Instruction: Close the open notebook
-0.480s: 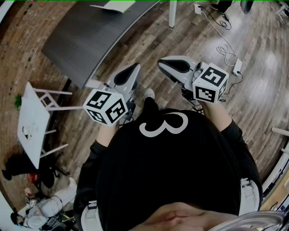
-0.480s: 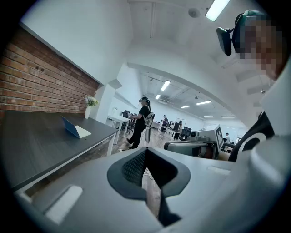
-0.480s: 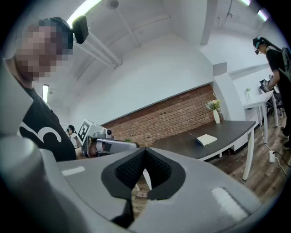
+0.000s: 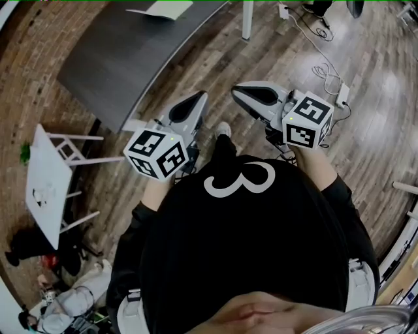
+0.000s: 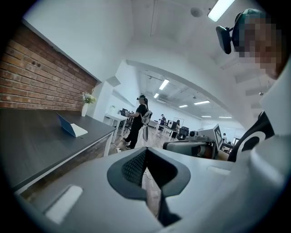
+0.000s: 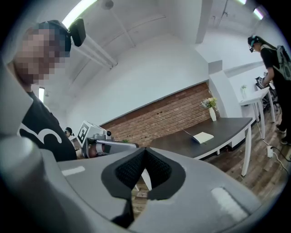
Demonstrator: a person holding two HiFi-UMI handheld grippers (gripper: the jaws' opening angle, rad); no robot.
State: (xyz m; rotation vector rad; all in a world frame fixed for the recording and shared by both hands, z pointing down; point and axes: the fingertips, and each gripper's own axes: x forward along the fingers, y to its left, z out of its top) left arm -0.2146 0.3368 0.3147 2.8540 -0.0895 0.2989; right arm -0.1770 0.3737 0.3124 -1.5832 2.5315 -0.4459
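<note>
The open notebook point(image 4: 160, 8) lies on the far part of a dark table point(image 4: 124, 52), one cover raised. It also shows small in the left gripper view as the notebook point(image 5: 72, 129) and in the right gripper view as the notebook point(image 6: 203, 136). I hold both grippers in front of my chest, above the wooden floor and well short of the table. The left gripper point(image 4: 198, 99) is shut and holds nothing; its pads meet at the tips point(image 5: 145, 152). The right gripper point(image 4: 238, 91) is also shut and holds nothing point(image 6: 144, 152).
A small white table point(image 4: 46, 182) stands to my left. Cables point(image 4: 321, 65) and a power strip lie on the floor at the right. A white table leg point(image 4: 249, 19) stands ahead. A vase point(image 5: 85, 105) sits at the table's far end. Another person point(image 5: 138, 121) stands beyond it.
Both grippers have shifted slightly to the right in the head view. Their jaws stay shut.
</note>
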